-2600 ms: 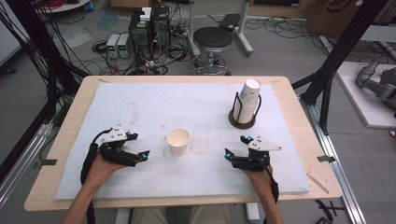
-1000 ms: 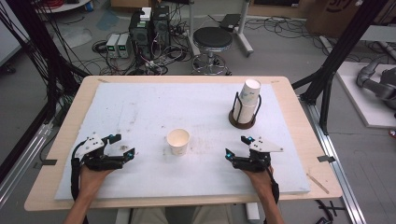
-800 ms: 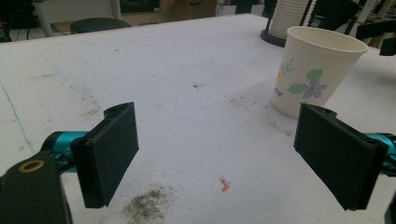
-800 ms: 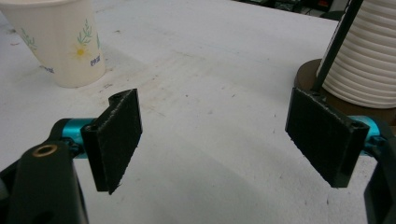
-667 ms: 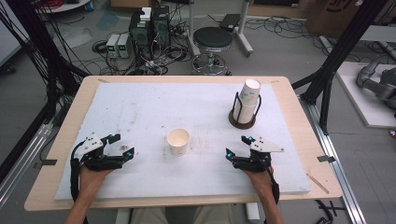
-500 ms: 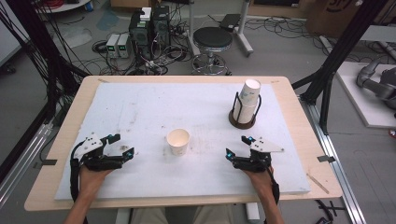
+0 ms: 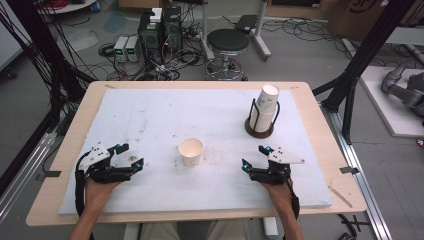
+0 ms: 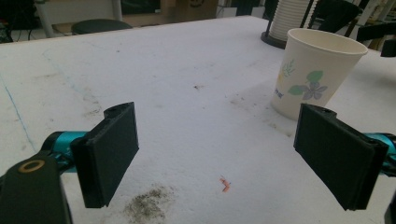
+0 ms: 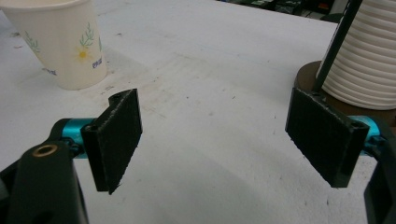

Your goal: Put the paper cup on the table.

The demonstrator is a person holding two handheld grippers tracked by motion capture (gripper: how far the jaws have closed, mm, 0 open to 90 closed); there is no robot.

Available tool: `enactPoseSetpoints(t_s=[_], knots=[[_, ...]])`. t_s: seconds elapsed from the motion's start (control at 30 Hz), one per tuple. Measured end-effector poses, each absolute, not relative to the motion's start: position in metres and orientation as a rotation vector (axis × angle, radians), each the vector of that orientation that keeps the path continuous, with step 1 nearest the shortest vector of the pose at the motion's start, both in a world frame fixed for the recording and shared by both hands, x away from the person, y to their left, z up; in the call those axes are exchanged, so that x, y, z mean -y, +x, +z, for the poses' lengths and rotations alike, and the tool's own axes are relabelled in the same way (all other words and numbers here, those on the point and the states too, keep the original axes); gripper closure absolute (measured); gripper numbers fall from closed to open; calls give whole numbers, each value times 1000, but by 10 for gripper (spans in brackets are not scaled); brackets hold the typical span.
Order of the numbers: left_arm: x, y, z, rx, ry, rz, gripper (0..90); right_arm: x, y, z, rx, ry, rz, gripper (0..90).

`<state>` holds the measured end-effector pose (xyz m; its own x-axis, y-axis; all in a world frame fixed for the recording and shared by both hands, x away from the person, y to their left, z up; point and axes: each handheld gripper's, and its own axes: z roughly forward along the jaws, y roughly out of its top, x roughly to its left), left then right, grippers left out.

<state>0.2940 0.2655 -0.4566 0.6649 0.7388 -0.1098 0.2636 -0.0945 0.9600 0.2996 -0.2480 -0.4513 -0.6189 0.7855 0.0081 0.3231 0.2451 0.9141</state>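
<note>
Upright, near the middle of the counter (image 7: 320, 125): a single paper cup (image 7: 191, 151), off-white, open mouth up, tapering to a narrower base. Printed on the wall: green leaves, a purple flower, a small yellow bloom, some blue lettering too small to read. Left of the cup, well apart: left hand-held gripper (image 7: 127, 156), jaws wide, nothing between. Right of the cup, well apart: right hand-held gripper (image 7: 254, 157), jaws wide too, empty. Beyond the cup, to its right: stack of ribbed white cups (image 7: 264, 109), standing in a dark wire holder (image 7: 260, 131).
</note>
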Motion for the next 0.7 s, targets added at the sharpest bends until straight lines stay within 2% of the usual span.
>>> enactPoseSetpoints(t_s=[0.7], knots=[[-266, 293, -457, -826, 1661, 485, 140, 248, 299, -451, -2070, 1009, 1351, 190]])
